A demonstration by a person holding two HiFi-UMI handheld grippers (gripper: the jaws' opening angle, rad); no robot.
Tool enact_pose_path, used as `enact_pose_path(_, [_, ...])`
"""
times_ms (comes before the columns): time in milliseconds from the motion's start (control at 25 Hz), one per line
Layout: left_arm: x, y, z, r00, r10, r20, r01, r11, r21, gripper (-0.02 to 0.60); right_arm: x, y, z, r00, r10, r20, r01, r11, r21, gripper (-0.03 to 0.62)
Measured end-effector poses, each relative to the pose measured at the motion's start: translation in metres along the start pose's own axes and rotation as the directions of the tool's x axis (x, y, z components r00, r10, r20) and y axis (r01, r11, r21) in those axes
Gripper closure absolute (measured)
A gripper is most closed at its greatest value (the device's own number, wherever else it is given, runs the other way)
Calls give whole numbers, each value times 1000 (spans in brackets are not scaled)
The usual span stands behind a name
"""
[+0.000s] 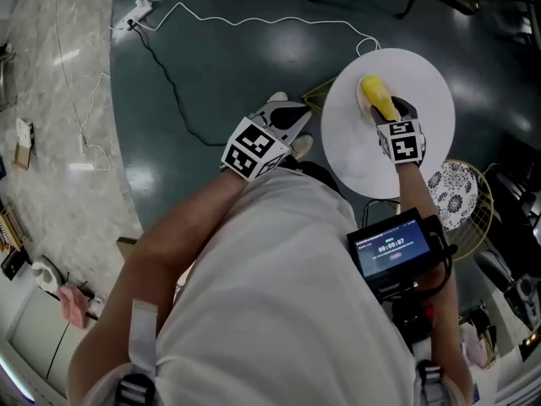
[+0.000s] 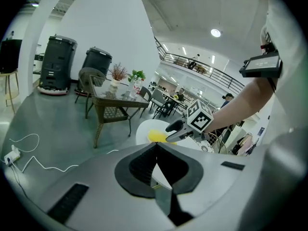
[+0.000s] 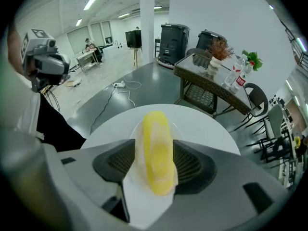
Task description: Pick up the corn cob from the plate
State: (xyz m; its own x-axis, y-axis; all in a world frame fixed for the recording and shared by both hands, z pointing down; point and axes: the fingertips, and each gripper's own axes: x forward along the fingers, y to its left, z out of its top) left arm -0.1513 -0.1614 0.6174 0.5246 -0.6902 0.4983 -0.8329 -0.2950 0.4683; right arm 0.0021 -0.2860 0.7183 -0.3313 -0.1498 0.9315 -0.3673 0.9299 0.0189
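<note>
R gripper spread, straddling corn cob, which lies on plate on round white tabletop. Plate mostly hidden under cob & jaws. L gripper pressed together, empty, beside tabletop.

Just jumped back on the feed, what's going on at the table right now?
A person is working with two handheld grippers. The right gripper reaches down over the round white table, its jaws open on either side of the corn cob, which lies on a small plate and is not gripped yet. The left gripper is shut and empty, held off beside the table.
</note>
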Motion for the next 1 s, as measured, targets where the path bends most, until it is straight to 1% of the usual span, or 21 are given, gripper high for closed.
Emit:
enact_pose_path(40, [0, 2, 0, 1000, 4, 2, -4, 1000, -5, 574, 5, -3, -1, 1000, 3, -17, -3, 1000, -8, 368])
enact_pose_path(80, [0, 2, 0, 1000, 7, 4, -7, 1000, -9, 574, 8, -5, -2, 999, 6, -34, -6, 1000, -16, 335])
enact_pose_path(120, [0, 2, 0, 1000, 9, 5, -9, 1000, -13, 574, 10, -7, -3, 999, 9, -53, -11, 1000, -25, 330])
enact_pose_path(400, [-5, -2, 2, 1000, 30, 9, -30, 999, -30, 574, 17, -7, -17, 984, 53, -168, -69, 993, -92, 330])
enact_pose_path(480, [-6, -3, 3, 999, 33, 10, -33, 999, -31, 574, 19, -8, -23, 981, 57, -187, -75, 993, -89, 332])
enact_pose_path(840, [-7, -5, 4, 999, 36, 11, -36, 999, -34, 574, 18, -9, -27, 977, 58, -203, -78, 993, -93, 342])
enact_pose_path(1000, [-7, -7, 3, 999, 34, 11, -34, 999, -33, 574, 17, -10, -26, 980, 51, -192, -68, 994, -85, 345])
